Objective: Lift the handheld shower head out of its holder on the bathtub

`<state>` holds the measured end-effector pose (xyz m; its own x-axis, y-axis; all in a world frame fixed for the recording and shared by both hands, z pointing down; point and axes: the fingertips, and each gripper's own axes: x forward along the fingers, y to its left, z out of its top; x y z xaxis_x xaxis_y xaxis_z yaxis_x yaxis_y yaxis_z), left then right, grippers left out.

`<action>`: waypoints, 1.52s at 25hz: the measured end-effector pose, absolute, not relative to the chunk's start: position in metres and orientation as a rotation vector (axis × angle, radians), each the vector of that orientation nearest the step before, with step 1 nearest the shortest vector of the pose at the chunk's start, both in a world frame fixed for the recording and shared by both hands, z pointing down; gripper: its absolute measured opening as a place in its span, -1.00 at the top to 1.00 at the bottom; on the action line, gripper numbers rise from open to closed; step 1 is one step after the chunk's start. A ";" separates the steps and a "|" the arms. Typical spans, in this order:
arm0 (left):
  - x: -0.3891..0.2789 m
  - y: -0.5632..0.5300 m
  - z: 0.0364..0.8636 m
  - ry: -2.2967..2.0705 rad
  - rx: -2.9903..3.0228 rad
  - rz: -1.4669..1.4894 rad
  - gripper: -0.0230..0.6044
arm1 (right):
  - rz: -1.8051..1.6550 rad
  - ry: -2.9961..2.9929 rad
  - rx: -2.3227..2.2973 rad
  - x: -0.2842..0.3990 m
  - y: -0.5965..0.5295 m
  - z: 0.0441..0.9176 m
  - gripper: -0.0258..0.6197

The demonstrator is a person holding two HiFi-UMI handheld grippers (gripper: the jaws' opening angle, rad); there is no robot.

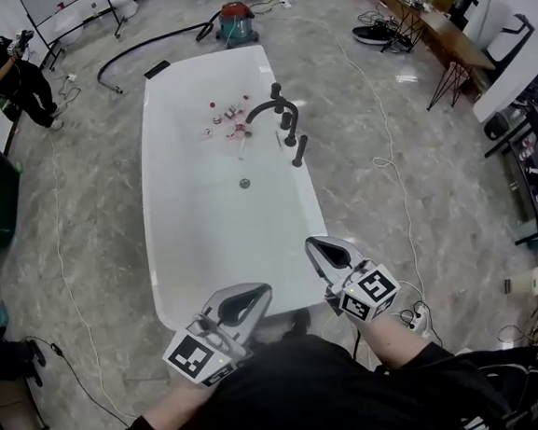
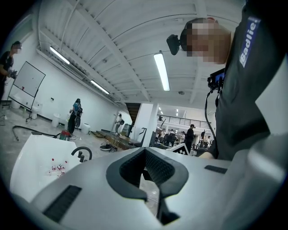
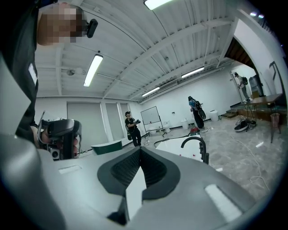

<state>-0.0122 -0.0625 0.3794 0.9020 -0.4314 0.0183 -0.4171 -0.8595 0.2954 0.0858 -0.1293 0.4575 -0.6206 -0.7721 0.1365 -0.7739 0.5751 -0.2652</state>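
Observation:
The white bathtub (image 1: pixel 167 171) runs away from me in the head view. On its right rim stands the black arched faucet (image 1: pixel 264 107), and the black handheld shower head (image 1: pixel 299 151) sits upright in its holder just nearer than it. Both grippers hover over the tub's near end, well short of the shower head. My left gripper (image 1: pixel 260 299) is shut and holds nothing. My right gripper (image 1: pixel 314 247) is shut and empty too. The faucet also shows in the left gripper view (image 2: pixel 82 152) and in the right gripper view (image 3: pixel 198 146), far beyond the shut jaws.
Small red and white items (image 1: pixel 228 119) lie in the tub near the faucet, with the drain (image 1: pixel 245 182) nearer. A red vacuum (image 1: pixel 234 23) and black hose lie beyond the tub. Cables (image 1: pixel 386 143) trail on the floor to the right. A person (image 1: pixel 9 73) stands far left.

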 end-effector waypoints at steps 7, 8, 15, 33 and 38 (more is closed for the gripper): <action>-0.007 -0.073 0.384 -0.691 2.745 -0.055 0.93 | 0.460 -2.725 1.431 0.130 -0.195 0.477 0.91; -0.006 -0.076 0.385 -0.698 2.741 -0.053 0.93 | 0.453 -2.718 1.441 0.135 -0.205 0.479 0.91; 0.000 -0.094 0.388 -0.717 2.722 -0.035 0.93 | 0.439 -2.669 1.493 0.164 -0.265 0.495 0.88; 0.002 -0.121 0.409 -0.752 2.672 0.015 0.93 | 0.490 -2.471 1.514 0.198 -0.392 0.592 0.57; -0.003 -0.123 0.424 -0.788 2.640 0.031 0.93 | 0.504 -2.416 1.525 0.211 -0.419 0.627 0.43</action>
